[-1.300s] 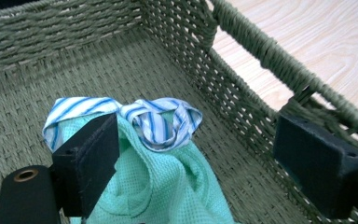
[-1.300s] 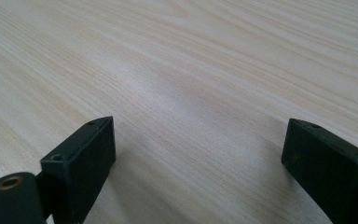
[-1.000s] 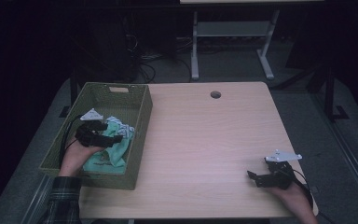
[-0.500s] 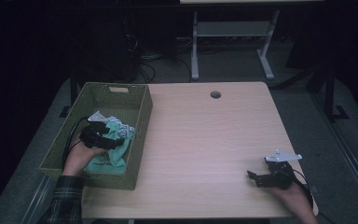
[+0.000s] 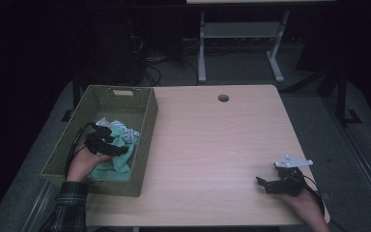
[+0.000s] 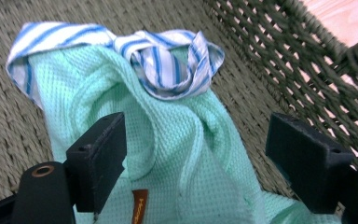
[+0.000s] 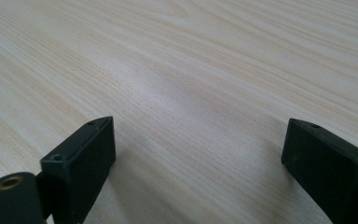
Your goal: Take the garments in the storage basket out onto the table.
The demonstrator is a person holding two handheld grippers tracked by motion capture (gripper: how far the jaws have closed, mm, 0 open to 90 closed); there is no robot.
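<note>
Left tongs (image 6: pixel 193 158) are hovering agape over the mint towel (image 6: pixel 177 140) inside the basket (image 5: pixel 145 121), evidently poised for grasping; right tongs (image 5: pixel 270 183), likewise agape, are idling on the worktop (image 5: pixel 212 145).

The left gripper (image 5: pixel 107 141) sits at the near left with its jaws spread wide, pointing down and to the right, while the right gripper (image 5: pixel 265 184) rests low at the near right, jaws likewise apart.

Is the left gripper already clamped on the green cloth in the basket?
No, the left gripper has its jaws wide apart around the green cloth.
</note>
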